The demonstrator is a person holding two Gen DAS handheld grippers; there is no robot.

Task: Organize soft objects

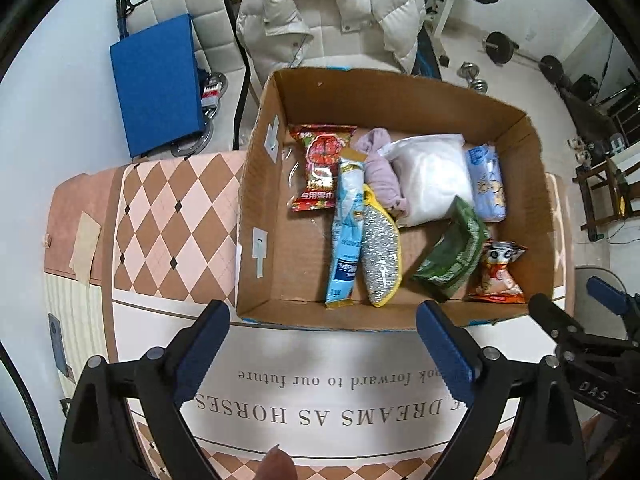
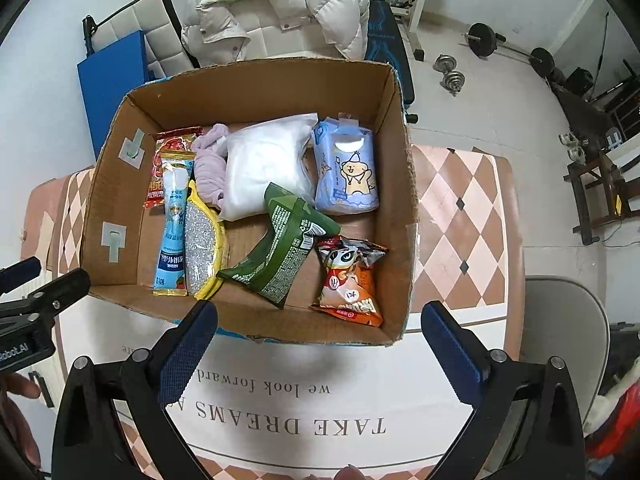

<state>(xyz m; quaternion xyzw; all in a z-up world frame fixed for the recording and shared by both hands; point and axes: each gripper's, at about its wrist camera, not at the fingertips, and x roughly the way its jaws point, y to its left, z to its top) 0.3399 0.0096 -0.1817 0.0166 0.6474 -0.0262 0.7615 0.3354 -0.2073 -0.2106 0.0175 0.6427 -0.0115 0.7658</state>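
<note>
A home gym room: barbell weights (image 2: 482,39); dumbbells (image 2: 451,73); puffer jacket (image 1: 332,8) over chair.

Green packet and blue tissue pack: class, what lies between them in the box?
Right wrist view: bare cardboard box floor separates green packet from blue tissue pack; they are apart.

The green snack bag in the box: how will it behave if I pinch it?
The green snack bag looks creased and puffy, so it will probably crumple and feel light. Its glossy film may slip. It leans on the white pouch, so it will likely flop when lifted.
</note>
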